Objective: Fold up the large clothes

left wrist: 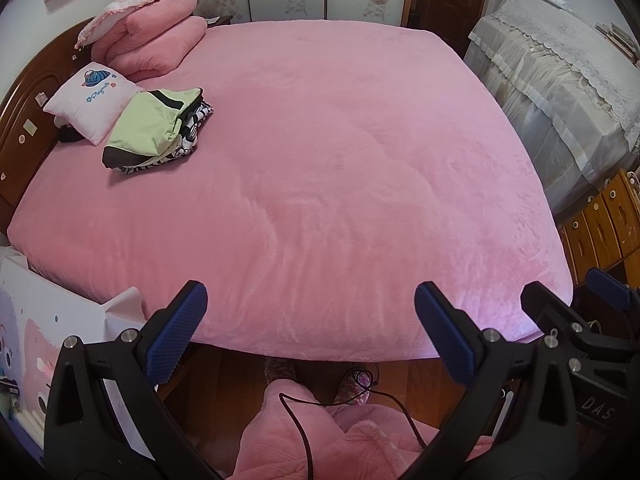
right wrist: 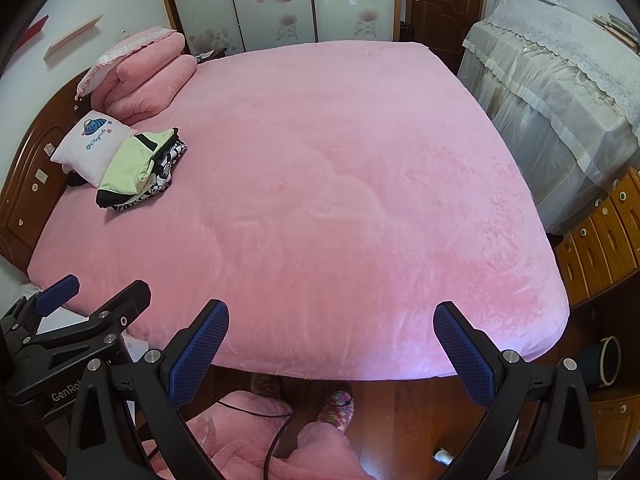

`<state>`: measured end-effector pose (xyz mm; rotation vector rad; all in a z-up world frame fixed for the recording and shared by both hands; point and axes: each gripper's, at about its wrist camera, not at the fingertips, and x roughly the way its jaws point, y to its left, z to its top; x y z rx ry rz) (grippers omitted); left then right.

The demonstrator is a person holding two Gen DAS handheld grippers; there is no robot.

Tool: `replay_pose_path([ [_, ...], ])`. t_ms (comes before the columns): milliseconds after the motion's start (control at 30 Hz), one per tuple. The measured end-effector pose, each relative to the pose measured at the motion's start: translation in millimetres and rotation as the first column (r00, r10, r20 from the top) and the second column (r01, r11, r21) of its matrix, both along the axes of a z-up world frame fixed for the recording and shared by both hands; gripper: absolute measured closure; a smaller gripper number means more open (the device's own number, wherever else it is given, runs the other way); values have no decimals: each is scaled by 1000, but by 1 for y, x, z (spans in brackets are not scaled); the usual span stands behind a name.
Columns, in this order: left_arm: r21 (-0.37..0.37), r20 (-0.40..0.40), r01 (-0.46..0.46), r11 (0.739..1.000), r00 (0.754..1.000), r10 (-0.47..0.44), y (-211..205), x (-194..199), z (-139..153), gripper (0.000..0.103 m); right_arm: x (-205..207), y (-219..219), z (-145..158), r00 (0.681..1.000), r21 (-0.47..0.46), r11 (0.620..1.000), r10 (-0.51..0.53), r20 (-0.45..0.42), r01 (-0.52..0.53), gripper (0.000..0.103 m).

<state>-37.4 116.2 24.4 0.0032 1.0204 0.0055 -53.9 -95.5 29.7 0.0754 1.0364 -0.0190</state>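
A small pile of folded clothes (left wrist: 154,130) (right wrist: 138,170), light green with black trim on top and black-and-white print beneath, lies at the far left of the pink bed (left wrist: 320,180) (right wrist: 320,200), against a white cushion (left wrist: 90,100) (right wrist: 90,146). My left gripper (left wrist: 310,332) hangs open over the bed's near edge, holding nothing. My right gripper (right wrist: 332,356) is open too, beside it at the same edge, also with nothing in it. Each shows at the other view's side: the right gripper (left wrist: 576,292), the left gripper (right wrist: 100,296).
Pink pillows (left wrist: 156,40) are stacked by the wooden headboard (left wrist: 24,120). A lace-covered piece of furniture (left wrist: 560,100) and wooden drawers (left wrist: 600,224) stand to the right. A person's pink-clad legs (left wrist: 304,432) and slippers (right wrist: 336,404) are below, with a black cable (left wrist: 296,420).
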Motion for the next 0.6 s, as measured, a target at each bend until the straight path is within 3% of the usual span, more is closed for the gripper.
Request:
replay_pose_path([
  [600,1,1,4,1000,1000,-4,3,2,-1,1,1,-1,1,1000,-5,1000,5,3,-5,0],
])
